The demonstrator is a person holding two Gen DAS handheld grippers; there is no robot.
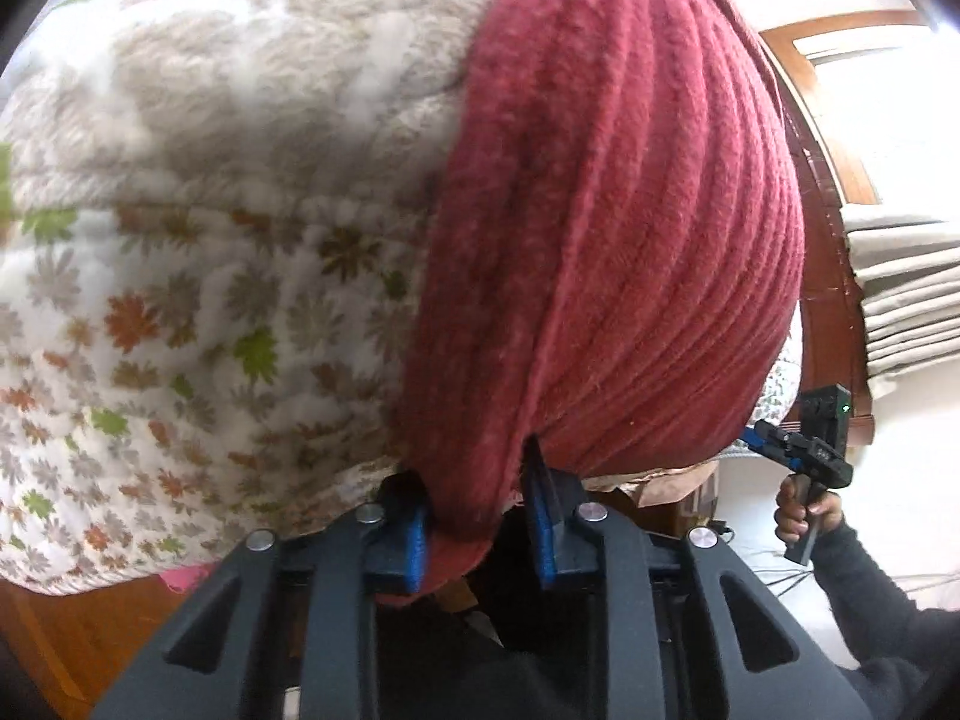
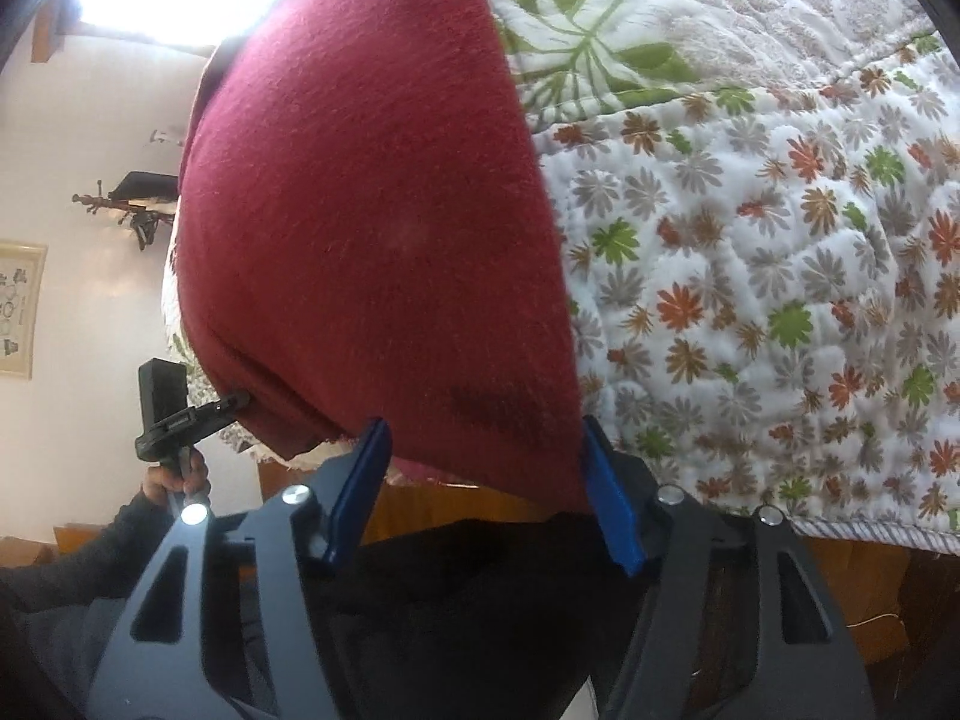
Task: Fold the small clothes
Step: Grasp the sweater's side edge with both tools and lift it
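Left gripper (image 1: 480, 531) has its blue pads only partly closed around a near corner of the dark red fleece garment (image 1: 606, 228), which lies on the floral quilt (image 1: 180, 300); the right gripper (image 2: 487, 489) is spread wide at the other corner. This looks like the corner-grasping step. Next, both need a firm pinch before lifting the edge over.
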